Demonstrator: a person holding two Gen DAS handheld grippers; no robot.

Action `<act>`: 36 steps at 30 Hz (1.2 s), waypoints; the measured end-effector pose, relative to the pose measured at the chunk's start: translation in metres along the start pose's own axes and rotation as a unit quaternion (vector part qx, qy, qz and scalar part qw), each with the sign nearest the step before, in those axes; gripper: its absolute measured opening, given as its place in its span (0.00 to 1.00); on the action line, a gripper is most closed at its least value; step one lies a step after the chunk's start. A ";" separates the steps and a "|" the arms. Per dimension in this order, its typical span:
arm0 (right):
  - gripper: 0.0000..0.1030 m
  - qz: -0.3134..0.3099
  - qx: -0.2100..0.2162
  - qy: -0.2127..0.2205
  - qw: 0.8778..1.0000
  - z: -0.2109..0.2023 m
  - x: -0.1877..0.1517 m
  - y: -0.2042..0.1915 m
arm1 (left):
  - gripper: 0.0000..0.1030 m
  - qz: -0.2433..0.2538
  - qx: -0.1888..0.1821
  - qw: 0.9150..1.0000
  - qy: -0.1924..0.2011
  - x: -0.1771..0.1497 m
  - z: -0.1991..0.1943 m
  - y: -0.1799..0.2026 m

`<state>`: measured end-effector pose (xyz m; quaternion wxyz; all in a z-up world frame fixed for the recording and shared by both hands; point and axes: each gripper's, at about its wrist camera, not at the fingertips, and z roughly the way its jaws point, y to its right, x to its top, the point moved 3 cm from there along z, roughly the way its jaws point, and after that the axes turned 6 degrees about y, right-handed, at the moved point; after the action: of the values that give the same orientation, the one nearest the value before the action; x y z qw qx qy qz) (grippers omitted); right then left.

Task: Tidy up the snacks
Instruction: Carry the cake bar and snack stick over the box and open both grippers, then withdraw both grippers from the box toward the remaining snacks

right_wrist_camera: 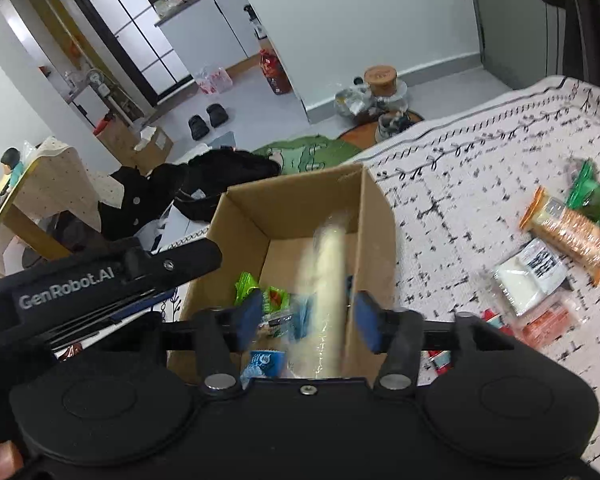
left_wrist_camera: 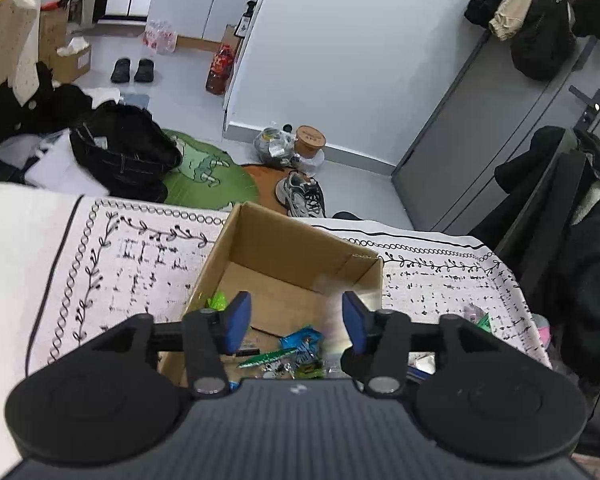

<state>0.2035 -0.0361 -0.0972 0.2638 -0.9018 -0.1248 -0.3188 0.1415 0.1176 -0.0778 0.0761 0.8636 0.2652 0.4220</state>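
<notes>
An open cardboard box [left_wrist_camera: 284, 252] stands on a white patterned cloth [left_wrist_camera: 120, 264]. My left gripper [left_wrist_camera: 295, 304] hangs open over the box's near end with nothing between its fingers. On the box floor below lie a blue packet [left_wrist_camera: 302, 340], a bright green packet [left_wrist_camera: 217, 301] and other small wrappers. My right gripper [right_wrist_camera: 310, 304] is open over the same box [right_wrist_camera: 292, 200]. A long pale packet [right_wrist_camera: 328, 264], blurred, stands between its blue pads without being pressed by them. Green [right_wrist_camera: 246, 282] and blue [right_wrist_camera: 265, 362] packets lie beneath.
More snacks lie on the cloth to the right: an orange cracker pack [right_wrist_camera: 568, 232], a green packet [right_wrist_camera: 590, 196], a white packet [right_wrist_camera: 528, 276], a red one [right_wrist_camera: 548, 318]. The other gripper's black housing [right_wrist_camera: 100, 276] is close on the left. Beyond the table's far edge are bags and shoes.
</notes>
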 end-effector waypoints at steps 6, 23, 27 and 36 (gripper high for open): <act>0.61 0.008 -0.024 0.009 1.000 -0.021 0.003 0.024 | 0.72 0.015 0.018 1.000 -0.020 -0.005 0.002 0.010; 0.81 0.025 -0.074 0.035 0.996 -0.083 -0.007 0.099 | 1.00 0.080 -0.015 0.996 -0.035 -0.032 -0.001 0.068; 0.81 0.036 -0.086 0.042 0.995 -0.095 -0.006 0.119 | 1.00 0.089 -0.021 0.995 -0.028 -0.037 -0.003 0.081; 0.86 0.059 -0.094 0.054 0.992 -0.118 0.001 0.154 | 1.00 0.119 -0.028 0.992 -0.019 -0.047 -0.007 0.110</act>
<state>0.2052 -0.2293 -0.0803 0.2028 -0.9097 -0.0262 -0.3614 0.1558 -0.0010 -0.0665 0.0542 0.8942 0.1477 0.4191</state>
